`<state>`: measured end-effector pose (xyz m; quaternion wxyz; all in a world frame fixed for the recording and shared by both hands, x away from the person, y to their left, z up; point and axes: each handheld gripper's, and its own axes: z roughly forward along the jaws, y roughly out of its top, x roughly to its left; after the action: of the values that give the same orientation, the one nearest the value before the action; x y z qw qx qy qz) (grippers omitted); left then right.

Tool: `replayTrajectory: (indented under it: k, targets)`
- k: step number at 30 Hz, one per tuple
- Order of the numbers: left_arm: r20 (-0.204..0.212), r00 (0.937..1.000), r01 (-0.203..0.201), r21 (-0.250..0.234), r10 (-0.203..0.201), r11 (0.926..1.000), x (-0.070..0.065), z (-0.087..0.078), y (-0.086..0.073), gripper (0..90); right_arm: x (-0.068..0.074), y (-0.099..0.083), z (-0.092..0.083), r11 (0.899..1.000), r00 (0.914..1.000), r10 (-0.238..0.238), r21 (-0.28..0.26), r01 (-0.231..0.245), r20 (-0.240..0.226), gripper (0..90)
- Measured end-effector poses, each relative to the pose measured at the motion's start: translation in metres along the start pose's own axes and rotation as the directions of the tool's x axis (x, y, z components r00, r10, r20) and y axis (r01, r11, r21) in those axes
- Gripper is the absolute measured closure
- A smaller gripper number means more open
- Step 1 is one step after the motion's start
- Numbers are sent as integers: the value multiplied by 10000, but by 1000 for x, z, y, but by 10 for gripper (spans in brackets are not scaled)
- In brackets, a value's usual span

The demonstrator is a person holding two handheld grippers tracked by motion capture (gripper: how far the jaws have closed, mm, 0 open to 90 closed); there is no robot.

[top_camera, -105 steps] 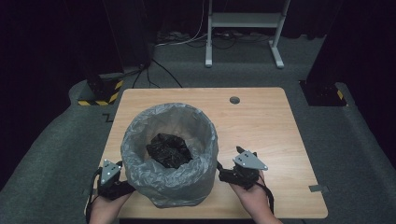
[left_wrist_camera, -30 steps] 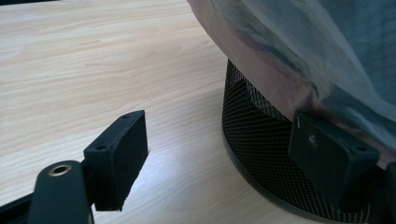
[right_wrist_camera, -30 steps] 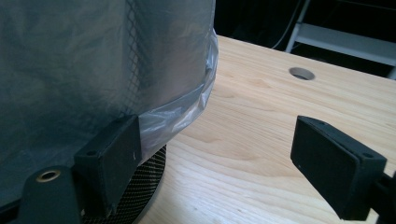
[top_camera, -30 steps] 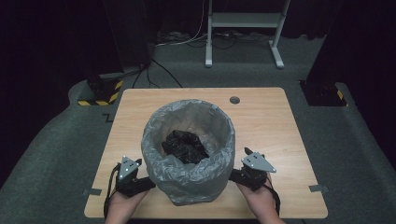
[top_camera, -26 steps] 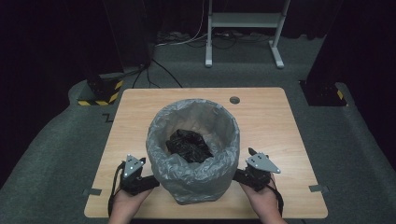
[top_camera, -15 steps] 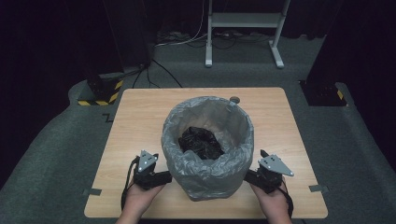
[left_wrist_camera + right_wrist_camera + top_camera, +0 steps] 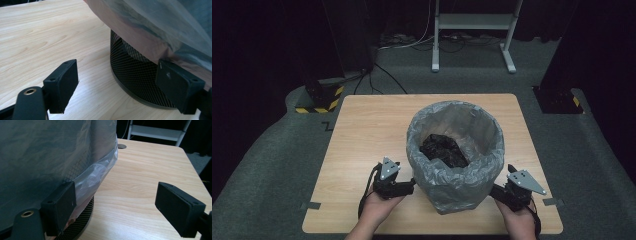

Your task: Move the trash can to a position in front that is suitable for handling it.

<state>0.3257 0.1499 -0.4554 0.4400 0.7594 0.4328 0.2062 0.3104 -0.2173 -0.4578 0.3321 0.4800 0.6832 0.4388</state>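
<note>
Black mesh wastebasket point(image 7: 454, 192) with grey liner bag point(image 7: 455, 150) sitting on wooden table point(image 7: 367, 130), front right of centre. Left gripper point(image 7: 404, 187) and right gripper point(image 7: 497, 192) flanking it, jaws spread wide, gripping nothing. Grey carpet point(image 7: 272, 165) surrounding; dark room.

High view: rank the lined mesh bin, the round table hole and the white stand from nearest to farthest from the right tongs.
1. Black mesh bin with grey plastic liner, just left of the right tongs.
2. Round hole in the wooden table, at the far edge.
3. White metal stand, on the floor beyond.
</note>
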Motion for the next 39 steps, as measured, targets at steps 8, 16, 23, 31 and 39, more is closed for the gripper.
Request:
replayTrajectory:
  k: [8,16,23,31,39]
  targets:
    - [131,9998,120,-54,-119,9999,-6,10,8,176,-11,-3,-5,9994,9991,336,27,-337,256,167]
    - [190,9998,115,-65,-113,9999,-12,22,18,178,-19,-4,-8,9987,9974,505,78,-510,514,168]
    - [342,9993,162,105,-165,9998,-15,39,29,178,-29,-6,-9,9980,9951,627,80,-635,769,166]
    - [339,9985,413,317,-424,9986,-20,55,33,176,-43,-5,-7,9967,9915,792,73,-804,1031,167]
    - [138,9995,288,555,-296,9980,-26,70,49,180,-56,0,6,9949,9864,987,75,-1006,1316,197]
